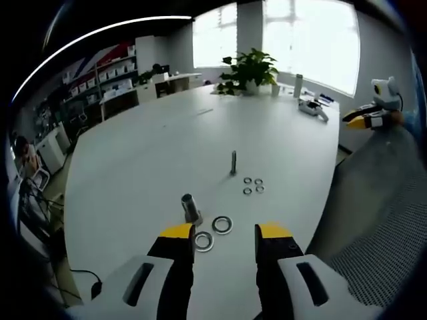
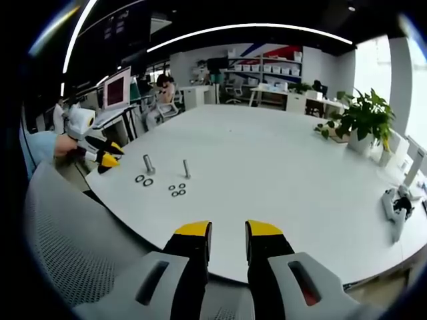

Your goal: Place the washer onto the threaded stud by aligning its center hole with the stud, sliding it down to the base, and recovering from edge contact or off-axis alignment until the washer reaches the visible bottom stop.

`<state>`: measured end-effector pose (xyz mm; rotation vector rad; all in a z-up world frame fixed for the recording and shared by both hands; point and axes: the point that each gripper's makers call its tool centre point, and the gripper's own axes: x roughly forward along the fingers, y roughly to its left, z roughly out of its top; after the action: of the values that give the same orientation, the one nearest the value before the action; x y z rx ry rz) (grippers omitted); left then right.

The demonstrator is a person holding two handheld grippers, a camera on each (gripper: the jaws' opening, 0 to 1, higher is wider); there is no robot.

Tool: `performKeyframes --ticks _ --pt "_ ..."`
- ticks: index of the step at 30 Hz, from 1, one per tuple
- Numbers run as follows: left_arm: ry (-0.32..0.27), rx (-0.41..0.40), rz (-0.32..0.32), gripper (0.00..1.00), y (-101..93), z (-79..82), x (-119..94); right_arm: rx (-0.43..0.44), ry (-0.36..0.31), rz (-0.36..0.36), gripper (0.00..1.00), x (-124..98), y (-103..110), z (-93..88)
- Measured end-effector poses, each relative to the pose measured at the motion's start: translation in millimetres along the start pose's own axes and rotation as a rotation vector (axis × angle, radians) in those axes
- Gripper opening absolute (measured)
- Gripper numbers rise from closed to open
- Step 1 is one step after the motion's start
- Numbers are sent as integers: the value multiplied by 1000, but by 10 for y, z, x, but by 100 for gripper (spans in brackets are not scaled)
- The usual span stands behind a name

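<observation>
On the white table (image 1: pixel 153 153) a thick threaded stud (image 1: pixel 190 208) stands upright just ahead of my left gripper (image 1: pixel 225 233), which is open and holds nothing. Two large washers (image 1: pixel 222 225) lie flat between the stud and the jaw tips. A thinner stud (image 1: pixel 233 162) stands farther off with three small washers (image 1: pixel 252 185) beside it. My right gripper (image 2: pixel 228 230) is open and empty, hovering off the table's near edge, far from the studs (image 2: pixel 148 163) and the washers (image 2: pixel 143 180). A hand holds the left gripper (image 2: pixel 100 157) by the thick stud.
A mesh chair back (image 1: pixel 380 220) stands close to the table edge between the two grippers. A potted plant (image 1: pixel 248 70) and small items sit at the window end. A grey device (image 2: pixel 397 207) lies near the table's edge. People sit at desks behind.
</observation>
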<state>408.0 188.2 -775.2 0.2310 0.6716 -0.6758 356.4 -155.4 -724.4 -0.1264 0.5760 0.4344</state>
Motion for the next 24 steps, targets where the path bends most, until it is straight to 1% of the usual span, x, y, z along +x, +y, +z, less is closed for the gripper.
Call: performKeyframes --ticks 4,7,9,15,16,17,19,21,24 --pt "31 -3 -3 32 85 -86 121 4 9 -3 22 2 -1 -13" --pt "51 -30 -9 32 130 -150 219 7 15 -9 22 1 -9 -26" --pt "58 -28 -9 31 151 -177 267 7 18 -15 22 0 -22 -34" --pt "114 -19 -4 30 216 -298 414 12 28 -12 22 5 -18 -48" --pt "119 -29 11 28 258 -316 454 12 27 -12 22 6 -19 -46" --pt "127 -44 41 23 311 -338 471 12 27 -14 22 6 -22 -46" --pt "140 -32 36 18 324 -357 509 13 24 -22 22 5 -35 -39" --pt "157 -51 37 18 365 -406 552 15 29 -20 22 8 -35 -48" --pt "172 -53 31 18 378 -454 610 17 30 -20 22 10 -43 -52"
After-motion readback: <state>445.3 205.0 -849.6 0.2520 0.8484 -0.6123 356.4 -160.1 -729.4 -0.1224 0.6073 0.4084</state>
